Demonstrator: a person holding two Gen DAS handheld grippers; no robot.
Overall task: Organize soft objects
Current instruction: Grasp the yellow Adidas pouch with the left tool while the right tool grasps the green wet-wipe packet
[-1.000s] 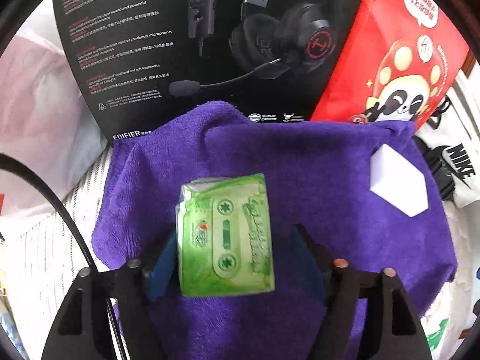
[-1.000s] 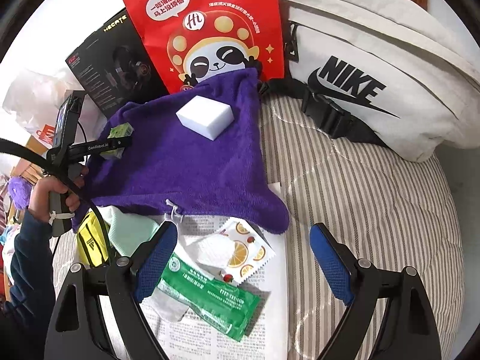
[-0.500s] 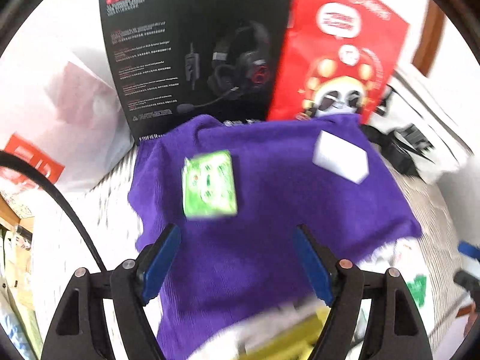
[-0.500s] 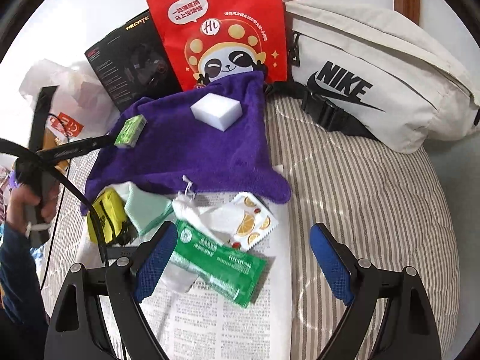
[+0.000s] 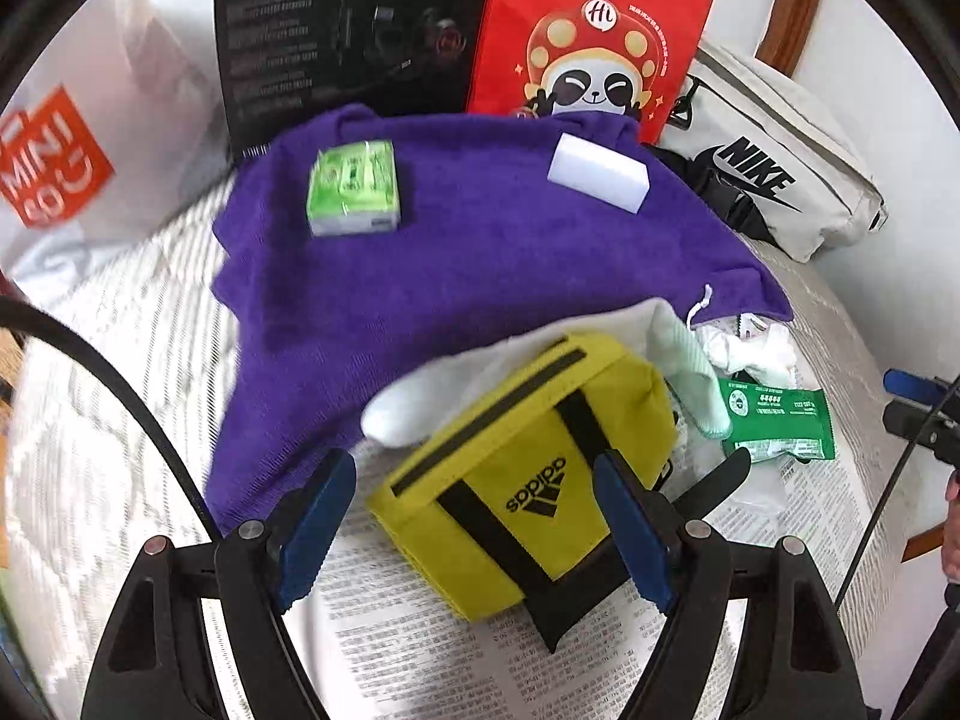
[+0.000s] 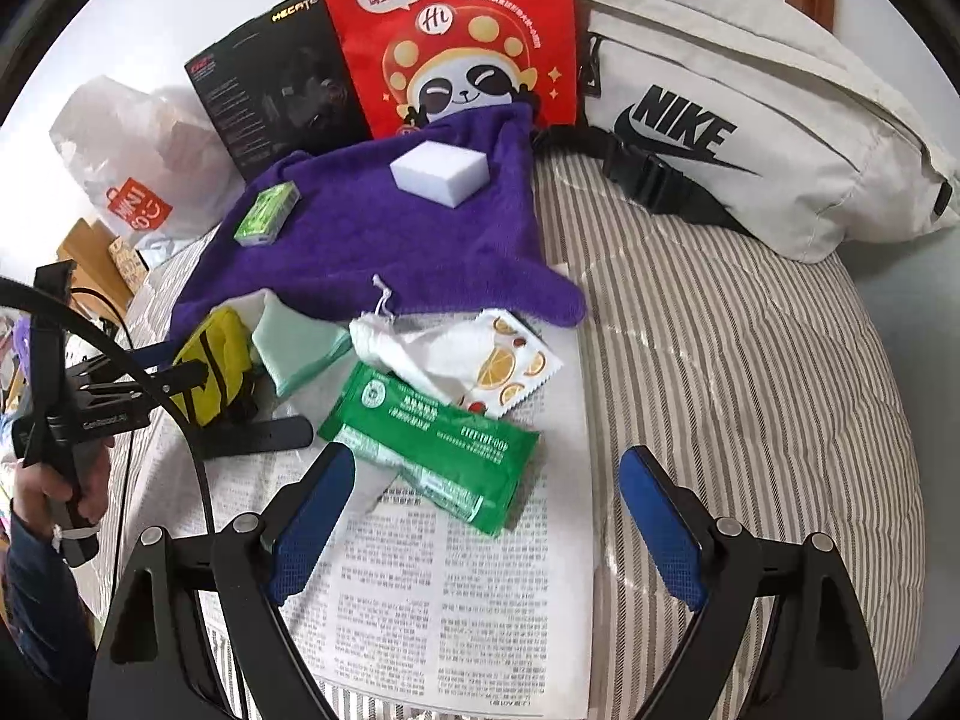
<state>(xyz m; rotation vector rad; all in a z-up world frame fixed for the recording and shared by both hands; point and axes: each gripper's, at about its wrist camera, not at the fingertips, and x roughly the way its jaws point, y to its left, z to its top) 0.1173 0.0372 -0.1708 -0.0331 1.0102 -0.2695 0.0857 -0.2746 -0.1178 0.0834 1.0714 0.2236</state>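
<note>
A striped quilt [image 6: 708, 360] covers the bed, and everything lies on it or against the wall behind. The cream waist bag [image 6: 750, 120] sprawls at the back right, its black strap and buckle reaching toward the red panda bag [image 6: 456, 30], which stands upright beside a black headset box [image 6: 276, 96]; a white shopping bag [image 6: 132, 162] slumps to the left of that box. In front of them a purple towel [image 5: 480, 264] spreads wide, its back edge rising against the red bag. A sheet of newspaper [image 6: 456, 600] lies nearer, its far edge tucked under the towel's near edge. On the towel sit a white sponge block [image 5: 600, 174] at the back right and a green tissue pack [image 5: 354, 186] at the back left, well apart. On the newspaper crowd a yellow pouch [image 5: 528, 480], a pale mint cloth [image 6: 300, 348] just beside it, a green wipes packet [image 6: 432, 432], and a fruit-print sachet [image 6: 510, 366] with crumpled white cloth touching it. The left gripper [image 5: 474, 522] hangs over the yellow pouch with its blue pads spread either side, not pressing it. The right gripper [image 6: 480, 516] is spread wide and empty over the newspaper, the green wipes packet just ahead of its left finger.
</note>
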